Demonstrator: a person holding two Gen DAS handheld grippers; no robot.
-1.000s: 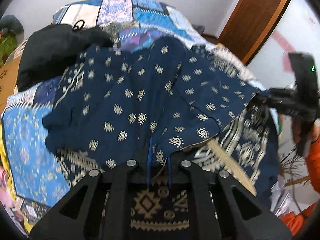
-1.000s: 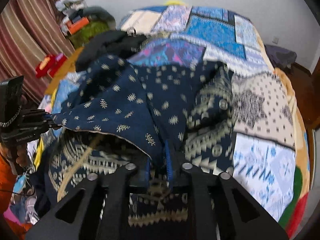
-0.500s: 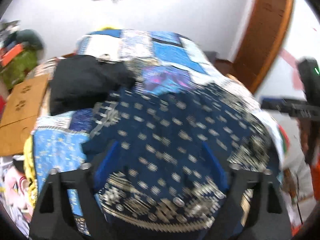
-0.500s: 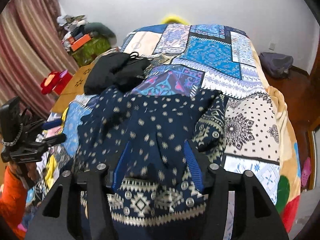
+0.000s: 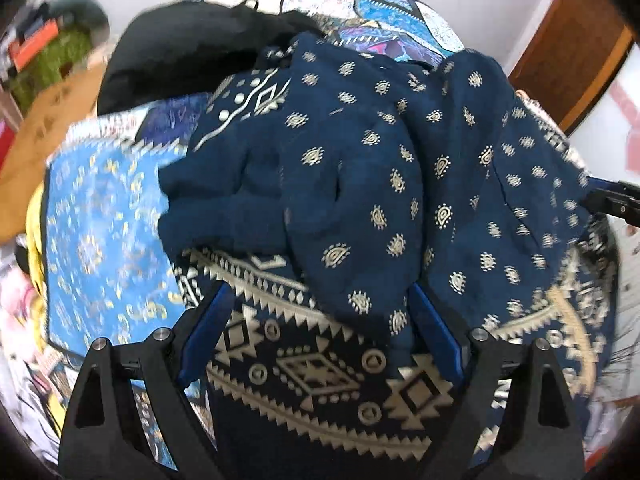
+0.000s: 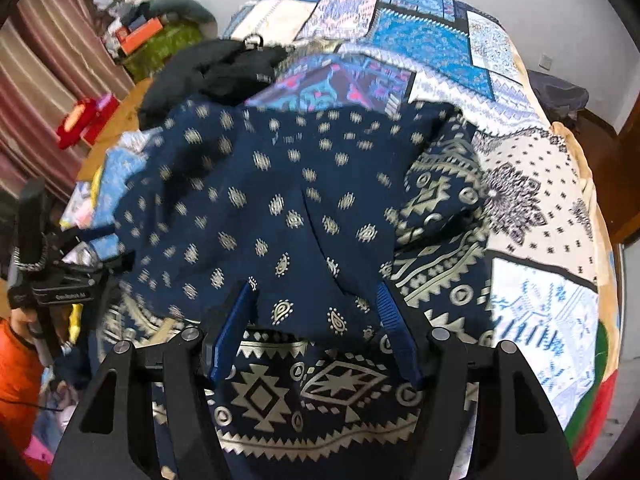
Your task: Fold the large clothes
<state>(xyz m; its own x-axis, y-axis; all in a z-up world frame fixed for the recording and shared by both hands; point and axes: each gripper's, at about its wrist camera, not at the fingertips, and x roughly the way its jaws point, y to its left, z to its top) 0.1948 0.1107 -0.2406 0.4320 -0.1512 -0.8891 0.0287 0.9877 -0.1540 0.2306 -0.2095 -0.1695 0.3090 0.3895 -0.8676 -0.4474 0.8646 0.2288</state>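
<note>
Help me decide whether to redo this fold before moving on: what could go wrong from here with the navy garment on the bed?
1. The folded-over flap of the navy garment lies bunched and creased, not flat, so further folds may lock in wrinkles.
2. Both the left gripper and right gripper have just opened, and cloth sits between their fingers; pulling away might drag the flap.
3. The black garment touches its far edge and could get caught up.
</note>
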